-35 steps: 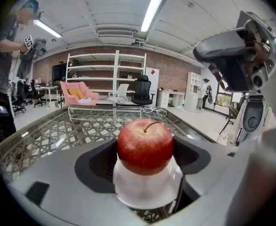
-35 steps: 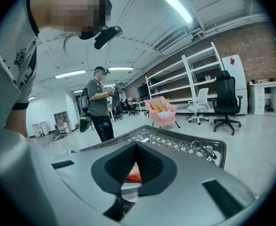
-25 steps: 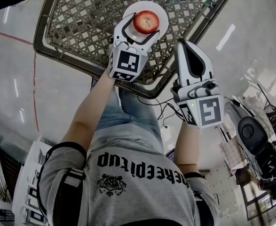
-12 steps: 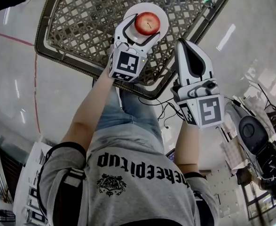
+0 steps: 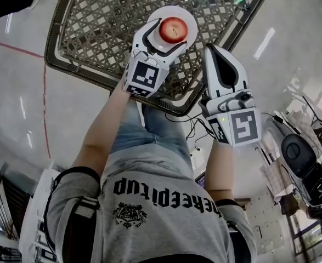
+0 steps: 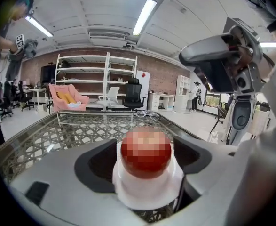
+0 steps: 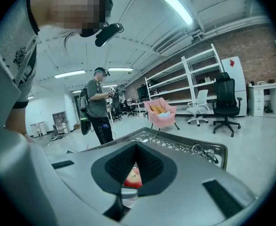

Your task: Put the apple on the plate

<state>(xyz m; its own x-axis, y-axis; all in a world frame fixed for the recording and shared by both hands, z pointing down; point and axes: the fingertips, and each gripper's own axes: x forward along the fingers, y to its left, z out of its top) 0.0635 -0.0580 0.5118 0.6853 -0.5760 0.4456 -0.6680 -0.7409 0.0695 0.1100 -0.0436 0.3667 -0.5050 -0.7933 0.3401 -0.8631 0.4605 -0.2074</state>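
Observation:
A red apple (image 5: 173, 29) rests on a small white plate (image 5: 189, 15) on the lattice-patterned glass table (image 5: 95, 32). My left gripper (image 5: 168, 33) is open, one jaw on each side of the apple with a gap to each. The left gripper view shows the apple (image 6: 145, 153) on the plate (image 6: 147, 194) between the dark pads (image 6: 98, 166). My right gripper (image 5: 211, 49) is shut and empty, held just right of the plate. Through the gap behind its closed tips, the right gripper view shows a slice of the apple (image 7: 133, 177).
The table's dark frame (image 5: 166, 104) runs just in front of my grippers. Black cables (image 5: 188, 127) lie on the floor below it. A machine base (image 5: 309, 171) stands at the right. Eyeglasses (image 6: 147, 114) lie at the table's far end. A person (image 7: 98, 109) stands beyond the table.
The left gripper has drawn back a little from the apple, jaws still open. The apple stays on the plate. The right gripper has hardly moved.

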